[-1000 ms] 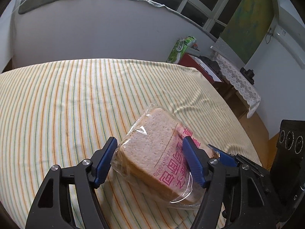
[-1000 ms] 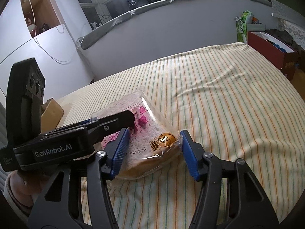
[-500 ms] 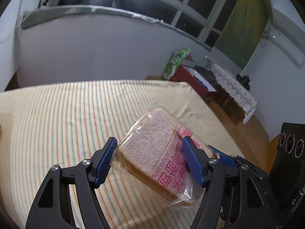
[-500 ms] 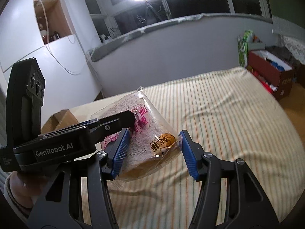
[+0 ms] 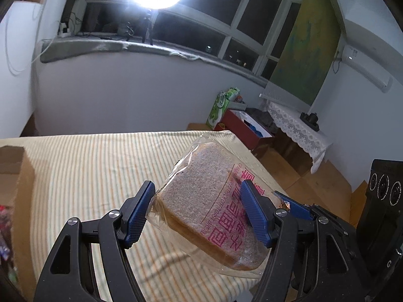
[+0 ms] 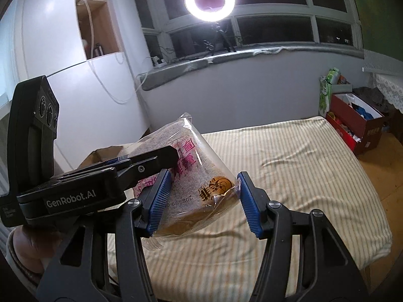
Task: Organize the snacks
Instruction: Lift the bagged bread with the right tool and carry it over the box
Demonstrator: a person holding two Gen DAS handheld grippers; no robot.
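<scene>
A clear bag of sliced toast bread with pink print [image 5: 201, 201] hangs in the air above the striped bed [image 5: 88, 166], held from two sides. My left gripper [image 5: 197, 211] is shut across its width, blue pads pressing the wrap. My right gripper [image 6: 201, 198] grips the same bread bag [image 6: 191, 176] from the other end, near the gold seal. In the right wrist view the left gripper's black finger [image 6: 151, 161] lies across the bag's top. In the left wrist view a blue pad of the right gripper [image 5: 294, 206] shows behind the bag.
An open cardboard box [image 5: 15, 176] stands at the bed's left edge, also seen behind the bag as a cardboard box [image 6: 105, 152]. A red box [image 6: 357, 123] and a green pack [image 5: 223, 103] sit on the floor beyond the bed. A ring light [image 6: 210, 0] glares from the window sill.
Both grippers have risen together with the bread bag, lifting it off the bed. The views have tilted up, bringing the window and ring light into sight.
</scene>
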